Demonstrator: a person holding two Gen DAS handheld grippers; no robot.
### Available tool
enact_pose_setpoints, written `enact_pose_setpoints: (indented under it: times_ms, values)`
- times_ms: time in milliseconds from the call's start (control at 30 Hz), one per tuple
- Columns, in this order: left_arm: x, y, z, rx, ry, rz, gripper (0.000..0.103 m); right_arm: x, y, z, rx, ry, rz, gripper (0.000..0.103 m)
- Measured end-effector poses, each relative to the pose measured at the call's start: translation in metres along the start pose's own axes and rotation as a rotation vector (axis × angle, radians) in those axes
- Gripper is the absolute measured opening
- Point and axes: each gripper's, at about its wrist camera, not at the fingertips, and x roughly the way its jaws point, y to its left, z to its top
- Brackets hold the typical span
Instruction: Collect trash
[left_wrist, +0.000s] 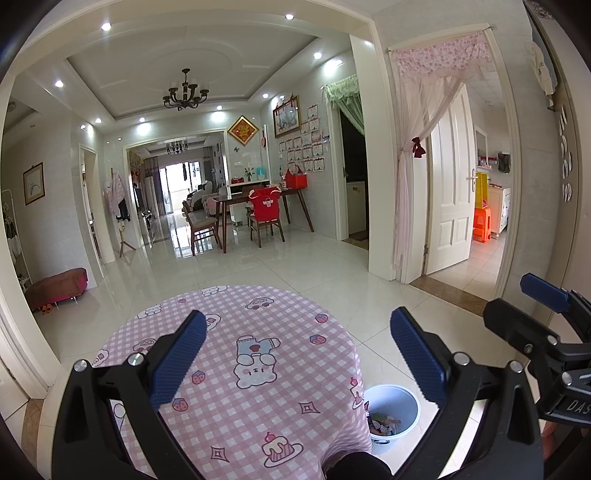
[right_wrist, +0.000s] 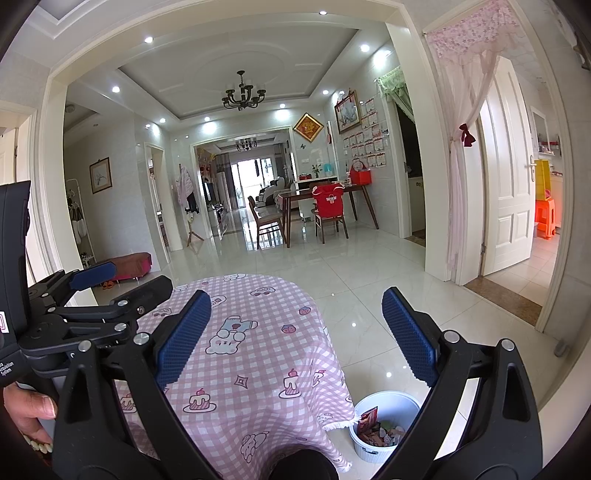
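The left hand-held gripper (left_wrist: 295, 354) hangs above a round table (left_wrist: 236, 369) covered with a pink checked cloth printed with bears and cakes. Its blue-padded fingers (left_wrist: 179, 363) are spread wide with nothing between them. The right hand-held gripper (right_wrist: 295, 336) is just beside it, over the same table, spread equally wide and holding nothing. A hand (right_wrist: 27, 413) grips the handle of the left one.

The cloth below both grippers is bare. A pale blue bin (left_wrist: 393, 415) stands on the tiled floor, below and to the right of the left gripper and touching the hanging edge of the cloth. The trash (right_wrist: 378, 430), crumpled wrappers and a red packet, lies inside that bin, below the right gripper's right finger.
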Motion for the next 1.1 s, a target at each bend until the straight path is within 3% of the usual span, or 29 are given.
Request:
enact_pose_setpoints:
  times_ms: [733, 1100]
  values:
    - [0.019, 0.008, -0.007, -0.013, 0.018, -0.006, 0.098, 0.012, 0.0, -0.009, -0.009, 0.027, 0.003, 0.092]
    - [0.056, 0.032, -0.016, -0.049, 0.071, -0.015, 0.098, 0.049, 0.005, -0.012, -0.02, 0.084, -0.002, 0.092]
